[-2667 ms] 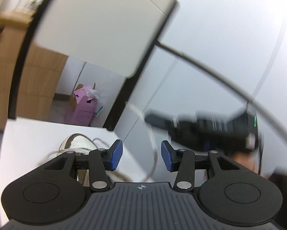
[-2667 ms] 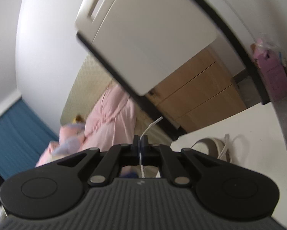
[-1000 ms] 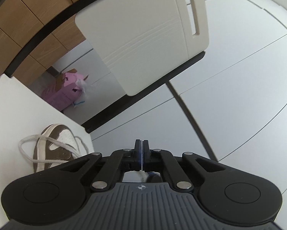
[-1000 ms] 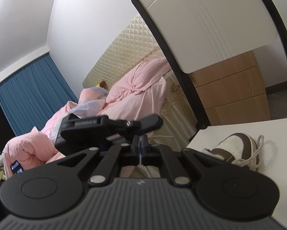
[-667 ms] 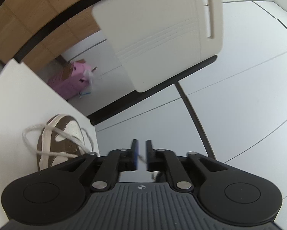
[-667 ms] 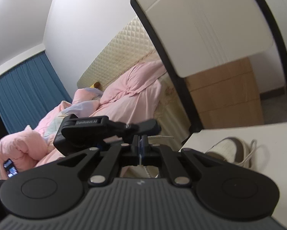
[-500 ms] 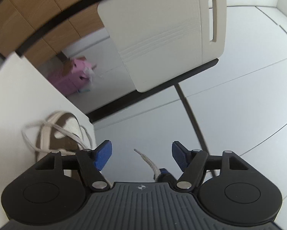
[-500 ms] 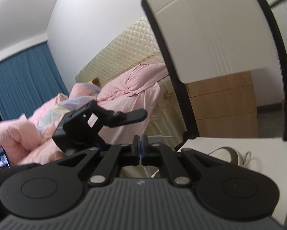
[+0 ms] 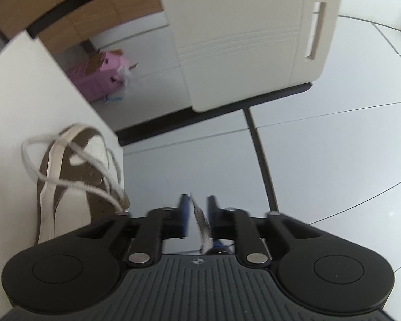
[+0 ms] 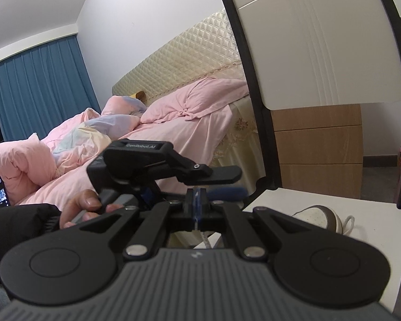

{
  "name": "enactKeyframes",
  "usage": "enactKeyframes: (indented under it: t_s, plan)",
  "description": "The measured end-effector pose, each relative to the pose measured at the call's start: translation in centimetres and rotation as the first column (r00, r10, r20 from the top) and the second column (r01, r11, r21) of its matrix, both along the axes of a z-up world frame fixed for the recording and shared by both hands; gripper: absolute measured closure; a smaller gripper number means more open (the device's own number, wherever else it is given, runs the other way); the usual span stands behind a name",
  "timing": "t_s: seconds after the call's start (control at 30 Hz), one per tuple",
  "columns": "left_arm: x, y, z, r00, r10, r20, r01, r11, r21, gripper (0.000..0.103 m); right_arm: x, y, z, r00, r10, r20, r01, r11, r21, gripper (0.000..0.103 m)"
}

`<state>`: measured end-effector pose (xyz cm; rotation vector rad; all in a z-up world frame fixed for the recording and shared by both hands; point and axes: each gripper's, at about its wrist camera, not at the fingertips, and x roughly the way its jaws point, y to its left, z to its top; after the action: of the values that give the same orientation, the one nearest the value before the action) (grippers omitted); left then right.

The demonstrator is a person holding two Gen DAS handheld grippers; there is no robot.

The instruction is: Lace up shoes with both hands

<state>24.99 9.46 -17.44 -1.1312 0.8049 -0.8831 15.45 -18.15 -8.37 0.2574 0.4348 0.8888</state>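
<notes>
Left hand-held gripper [image 9: 197, 214] closing, blue pads [image 9: 184, 214] a narrow gap apart, with the frayed end of a white shoelace [image 9: 201, 224] standing between them; pads not yet pressing on it. Right hand-held gripper [image 10: 196, 204] clamped fully together on a stretch of the same pale lace, which runs down from the pads towards the camera. Seen from the right wrist, the left hand-held gripper lying just ahead and level, gripped by a hand [image 10: 85, 208] in a dark sleeve [image 10: 21, 222].

Brown and white sneaker [image 9: 77, 176] lying on a white tabletop [image 9: 21, 101], close to its edge, toe pointing away in the left view. Loose loops of lace draped over the top and trailing off the far side. Sneaker well apart from both grippers.

Behind: white chair back [image 10: 318, 40] with a black frame, wooden drawers [image 10: 320, 144], a bed with pink bedding [image 10: 173, 123], blue curtains [image 10: 39, 88], a pink box [image 9: 98, 77] on the floor.
</notes>
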Motion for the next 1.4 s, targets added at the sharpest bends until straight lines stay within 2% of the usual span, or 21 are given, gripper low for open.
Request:
enactKeyframes:
  t_s: [0.13, 0.37, 0.43, 0.5, 0.57, 0.63, 0.73, 0.77, 0.8, 0.83, 0.9, 0.93, 1.03, 1.13, 1.27, 1.4]
  plan:
    - [-0.5, 0.8, 0.8, 0.997, 0.061, 0.049, -0.061, 0.998, -0.001, 0.099, 0.4, 0.0, -0.2, 1.0, -0.025, -0.015, 0.025, 1.0, -0.017, 0.101]
    - [-1.1, 0.7, 1.7, 0.99, 0.093, 0.107, -0.099, 0.994, 0.053, 0.099, 0.8, 0.1, -0.7, 0.997, -0.065, -0.039, 0.063, 0.997, -0.046, 0.099]
    - [-1.4, 1.1, 2.1, 0.982, 0.132, 0.134, -0.141, 0.989, 0.055, 0.099, 1.3, -0.9, -0.9, 0.992, -0.114, -0.061, 0.113, 0.993, -0.013, 0.099]
    - [-1.5, 1.8, 2.3, 0.976, 0.163, 0.143, -0.17, 0.985, 0.037, 0.099, 1.8, -2.8, -1.3, 0.979, -0.181, -0.095, 0.188, 0.98, 0.062, 0.099]
    - [-1.7, 2.3, 2.7, 0.967, 0.2, 0.155, -0.21, 0.977, 0.046, 0.099, 2.5, -4.5, -2.4, 0.947, -0.288, -0.145, 0.299, 0.952, 0.06, 0.099]
    - [-1.8, 3.1, 2.9, 0.958, 0.239, 0.161, -0.249, 0.967, 0.048, 0.099, 3.2, -5.9, -3.9, 0.894, -0.404, -0.194, 0.413, 0.91, 0.011, 0.099]
    - [-1.7, 4.1, 2.8, 0.946, 0.29, 0.148, -0.3, 0.952, 0.053, 0.099, 5.0, -7.0, -7.4, 0.786, -0.538, -0.304, 0.513, 0.842, -0.165, 0.096]
    - [-1.6, 4.3, 2.8, 0.942, 0.304, 0.144, -0.315, 0.947, 0.059, 0.099, 5.7, -7.1, -8.3, 0.757, -0.556, -0.343, 0.513, 0.831, -0.214, 0.096]
    - [-1.5, 4.4, 2.8, 0.94, 0.313, 0.138, -0.324, 0.944, 0.066, 0.099, 6.2, -6.8, -9.0, 0.746, -0.563, -0.356, 0.501, 0.826, -0.257, 0.092]
    - [-1.4, 4.4, 2.7, 0.94, 0.316, 0.131, -0.327, 0.943, 0.069, 0.099, 6.6, -6.2, -9.4, 0.752, -0.561, -0.347, 0.479, 0.826, -0.297, 0.088]
    - [-1.2, 4.3, 2.7, 0.94, 0.317, 0.125, -0.328, 0.941, 0.086, 0.099, 7.1, -4.9, -9.7, 0.781, -0.539, -0.314, 0.435, 0.832, -0.345, 0.068]
    - [-1.1, 4.2, 2.8, 0.941, 0.315, 0.126, -0.327, 0.941, 0.09, 0.099, 7.2, -4.3, -9.7, 0.799, -0.522, -0.298, 0.416, 0.838, -0.353, 0.067]
    - [-1.0, 4.1, 2.9, 0.942, 0.309, 0.133, -0.323, 0.94, 0.107, 0.099, 7.3, -2.4, -9.6, 0.847, -0.471, -0.246, 0.361, 0.85, -0.385, 0.067]
    - [-0.7, 3.7, 2.7, 0.943, 0.305, 0.131, -0.321, 0.938, 0.131, 0.099, 7.6, -1.1, -9.7, 0.868, -0.462, -0.183, 0.343, 0.823, -0.453, 0.069]
    - [-0.7, 3.8, 2.6, 0.943, 0.307, 0.131, -0.324, 0.935, 0.144, 0.099, 8.0, -0.3, -10.1, 0.883, -0.444, -0.154, 0.31, 0.796, -0.52, 0.075]
    - [-0.8, 3.7, 2.7, 0.941, 0.308, 0.141, -0.328, 0.931, 0.158, 0.099, 7.3, 0.3, -10.8, 0.908, -0.412, -0.077, 0.285, 0.741, -0.607, 0.077]
